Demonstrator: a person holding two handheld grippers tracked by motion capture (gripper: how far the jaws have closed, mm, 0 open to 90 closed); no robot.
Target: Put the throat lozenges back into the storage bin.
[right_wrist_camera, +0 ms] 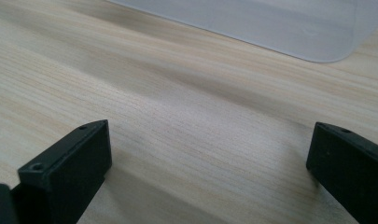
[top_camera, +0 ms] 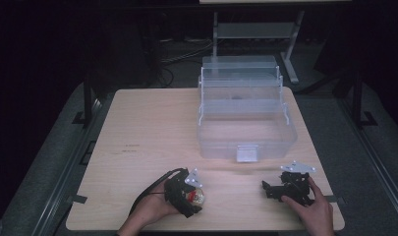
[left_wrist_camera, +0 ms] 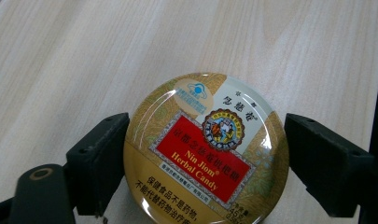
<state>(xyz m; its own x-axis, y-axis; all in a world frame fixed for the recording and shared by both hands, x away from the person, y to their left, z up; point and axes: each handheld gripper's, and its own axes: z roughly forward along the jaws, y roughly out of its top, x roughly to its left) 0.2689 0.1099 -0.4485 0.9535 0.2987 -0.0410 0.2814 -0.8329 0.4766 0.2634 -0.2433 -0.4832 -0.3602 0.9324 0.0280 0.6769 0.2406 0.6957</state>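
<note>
A round, glossy gold candy tin [left_wrist_camera: 206,151] with a red label lies on the pale wood-grain table [left_wrist_camera: 84,56], pinched between the left gripper [left_wrist_camera: 206,163] jaws. The right gripper [right_wrist_camera: 210,172] rests spread wide near a clear plastic box [top_camera: 245,118]

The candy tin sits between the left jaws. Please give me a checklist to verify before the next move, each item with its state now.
1. Candy tin centred between the left gripper jaws: ok.
2. Both jaws pressed firmly on the tin: cannot tell; the right-hand one seems slightly apart.
3. Clear plastic box open to receive the tin: ok.
4. Table free between tin and box: ok.
5. Right gripper open, holding nothing: ok.
6. Tin lid fully shut: cannot tell.
</note>
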